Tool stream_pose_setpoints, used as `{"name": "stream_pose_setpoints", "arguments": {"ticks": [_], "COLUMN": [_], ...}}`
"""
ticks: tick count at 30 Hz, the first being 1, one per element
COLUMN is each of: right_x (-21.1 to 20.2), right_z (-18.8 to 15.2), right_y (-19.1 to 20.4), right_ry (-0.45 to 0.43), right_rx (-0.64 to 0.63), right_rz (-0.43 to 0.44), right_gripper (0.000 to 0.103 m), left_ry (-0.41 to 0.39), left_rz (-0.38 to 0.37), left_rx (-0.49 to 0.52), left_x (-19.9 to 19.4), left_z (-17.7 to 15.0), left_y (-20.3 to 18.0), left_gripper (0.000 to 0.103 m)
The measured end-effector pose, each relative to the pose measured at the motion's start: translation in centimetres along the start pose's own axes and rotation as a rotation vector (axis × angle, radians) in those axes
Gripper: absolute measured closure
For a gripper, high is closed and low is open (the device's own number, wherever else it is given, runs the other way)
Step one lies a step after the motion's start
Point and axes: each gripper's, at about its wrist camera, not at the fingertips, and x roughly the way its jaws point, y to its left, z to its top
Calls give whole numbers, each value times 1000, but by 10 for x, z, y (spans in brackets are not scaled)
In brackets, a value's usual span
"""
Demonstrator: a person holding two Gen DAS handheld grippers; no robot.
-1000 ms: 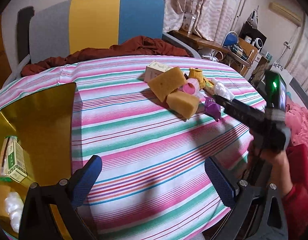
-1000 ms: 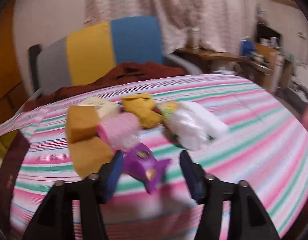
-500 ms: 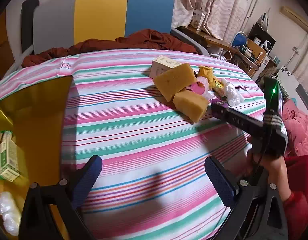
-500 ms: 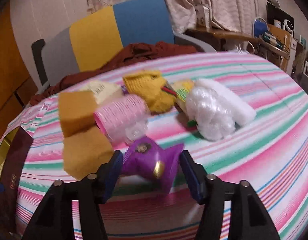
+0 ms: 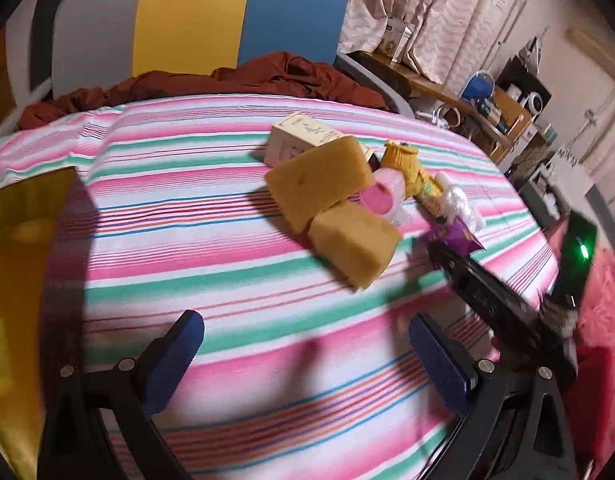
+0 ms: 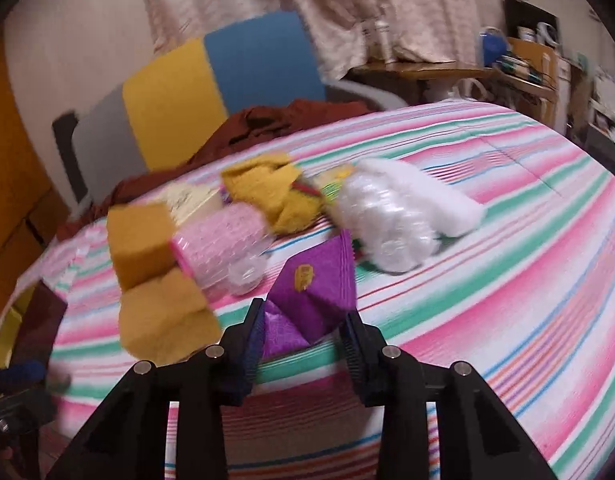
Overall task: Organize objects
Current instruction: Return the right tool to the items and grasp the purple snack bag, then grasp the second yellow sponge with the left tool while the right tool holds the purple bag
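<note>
On the striped worktop [image 6: 507, 280], at 6 o'clock of the object cluster, the right tool [image 6: 303, 344] was closing, both pads pressing the purple packet [image 6: 315, 292]. At 9 o'clock lay two sponges [image 6: 159, 312]. The left tool [image 5: 307, 352] stood open, holding nothing.

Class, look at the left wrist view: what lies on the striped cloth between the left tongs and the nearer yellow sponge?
Nothing: in the left wrist view only bare striped cloth separates the left tongs from the nearer yellow sponge.
</note>
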Motion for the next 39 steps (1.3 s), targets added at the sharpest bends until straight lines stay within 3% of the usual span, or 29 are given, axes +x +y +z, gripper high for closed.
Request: {"name": "stream_pose_setpoints", "arguments": {"ticks": [6, 10, 13, 14, 15, 16, 21, 34, 39], "right_x": [-15, -15, -13, -14, -13, -12, -11, -14, -14], "right_z": [-4, -4, -4, -4, -4, -4, -5, -5, -4], "right_y": [-11, -13, -16, -16, -16, -16, -17, -16, -12], "right_ry": [-71, -82, -82, -83, -83, -83, -85, -110, -108], "right_rx": [78, 95, 97, 98, 98, 100, 106, 90, 69], "right_rz": [-19, -44, -51, -52, -51, -50, -44, -44, -44], "right_gripper": [67, 67, 67, 66, 66, 66, 66, 66, 66], "left_ry": [42, 10, -4, 2, 24, 45, -26, -106, -100], "left_rz": [-48, -43, -39, -47, -54, -54, -76, -78, -100], "left_rx": [-55, 40, 31, 23, 18, 18, 108, 34, 18], "left_x": [41, 55, 67, 72, 79, 84, 72, 24, 8], "left_z": [19, 27, 37, 39, 40, 39, 24, -26, -41], "left_y": [-16, -34, -35, -34, -32, -30, -24, 12, 17], "left_gripper": [0, 0, 3, 11, 28, 31, 40, 41, 41]}}
